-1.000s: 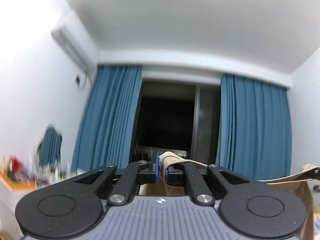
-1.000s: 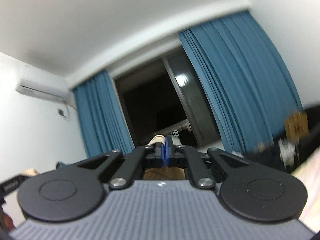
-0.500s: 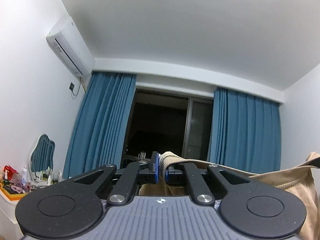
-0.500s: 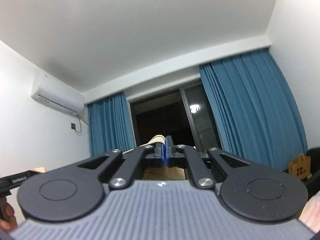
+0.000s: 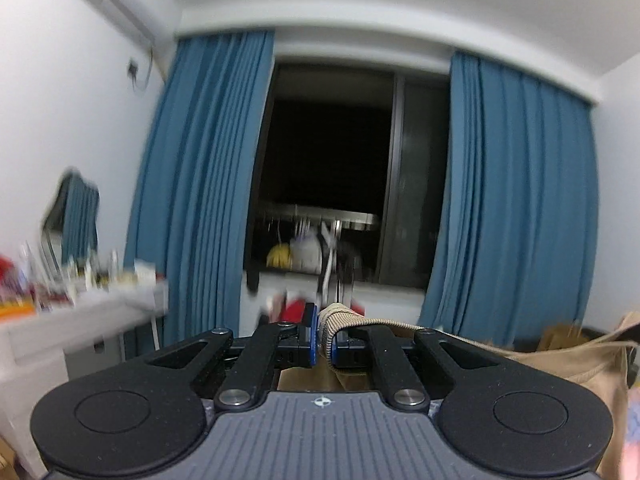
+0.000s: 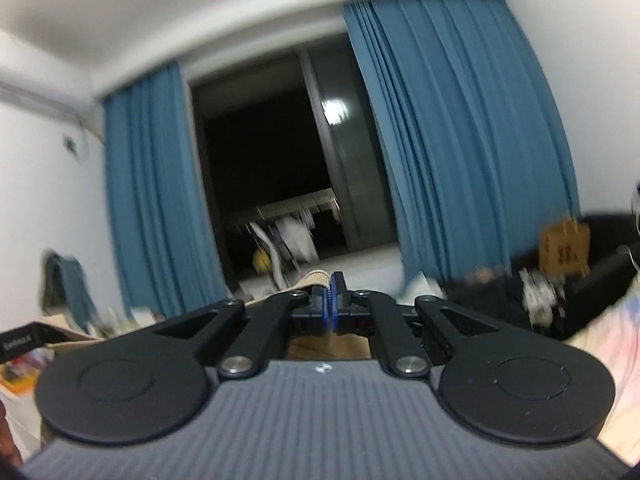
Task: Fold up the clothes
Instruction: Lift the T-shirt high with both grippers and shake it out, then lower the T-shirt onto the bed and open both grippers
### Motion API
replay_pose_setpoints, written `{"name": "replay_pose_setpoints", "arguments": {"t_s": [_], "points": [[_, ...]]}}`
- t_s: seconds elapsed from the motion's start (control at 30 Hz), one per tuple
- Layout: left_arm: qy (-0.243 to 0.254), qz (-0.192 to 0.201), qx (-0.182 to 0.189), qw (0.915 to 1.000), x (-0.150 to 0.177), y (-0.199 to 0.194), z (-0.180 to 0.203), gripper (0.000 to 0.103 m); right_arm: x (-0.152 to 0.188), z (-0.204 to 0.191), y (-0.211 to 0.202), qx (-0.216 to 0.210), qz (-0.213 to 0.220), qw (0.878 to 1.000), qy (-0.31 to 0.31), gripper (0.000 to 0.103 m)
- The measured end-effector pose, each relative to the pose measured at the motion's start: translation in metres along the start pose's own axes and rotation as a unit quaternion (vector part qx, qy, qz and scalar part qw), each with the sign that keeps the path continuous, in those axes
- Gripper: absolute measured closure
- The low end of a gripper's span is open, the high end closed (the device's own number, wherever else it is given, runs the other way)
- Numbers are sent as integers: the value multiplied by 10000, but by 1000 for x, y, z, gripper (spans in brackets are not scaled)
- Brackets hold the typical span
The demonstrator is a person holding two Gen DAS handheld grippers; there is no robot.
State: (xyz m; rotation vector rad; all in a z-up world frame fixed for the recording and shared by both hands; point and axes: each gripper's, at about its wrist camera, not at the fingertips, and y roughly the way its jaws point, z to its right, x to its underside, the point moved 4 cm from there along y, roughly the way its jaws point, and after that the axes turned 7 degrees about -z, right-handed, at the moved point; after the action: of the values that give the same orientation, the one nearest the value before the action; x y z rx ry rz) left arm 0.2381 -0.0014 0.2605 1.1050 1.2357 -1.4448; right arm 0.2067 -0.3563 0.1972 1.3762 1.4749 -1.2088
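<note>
Both views have tipped down from ceiling toward window; left gripper [image 5: 323,340] and right gripper [image 6: 329,312] each pinch the tan garment's [image 5: 568,364] ribbed edge, nothing folded yet.

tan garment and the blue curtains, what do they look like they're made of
Tan garment: looks like matte woven cotton with a ribbed knit band, going by the fine ridges at the left gripper. Blue curtains: probably heavy matte fabric, hanging in deep soft pleats.

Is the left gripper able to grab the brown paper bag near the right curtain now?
Probably not. The left gripper is shut on the tan garment, so it has no free jaws, and the brown paper bag sits well across the room, far beyond its fingertips.
</note>
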Motion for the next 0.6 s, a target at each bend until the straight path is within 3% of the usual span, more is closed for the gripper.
{"name": "replay_pose_setpoints", "arguments": {"t_s": [0.13, 0.23, 0.37, 0.47, 0.6], "points": [[251, -656, -72, 9975, 98, 112, 15, 97, 86, 42, 105, 264, -907, 9953, 192, 98], [391, -1317, -224, 9903, 187, 179, 19, 97, 159, 73, 177, 419, -1680, 9843, 348, 98], [516, -1866, -392, 9803, 277, 237, 11, 96, 239, 94, 230, 572, -2307, 9711, 220, 98], [624, -2165, -464, 9732, 317, 263, 5, 96, 275, 105, 255, 486, -2600, 9641, 250, 98], [449, -2580, -439, 9641, 338, 294, -12, 96, 292, 112, 267, 176, -2781, 9584, 617, 97]]}}
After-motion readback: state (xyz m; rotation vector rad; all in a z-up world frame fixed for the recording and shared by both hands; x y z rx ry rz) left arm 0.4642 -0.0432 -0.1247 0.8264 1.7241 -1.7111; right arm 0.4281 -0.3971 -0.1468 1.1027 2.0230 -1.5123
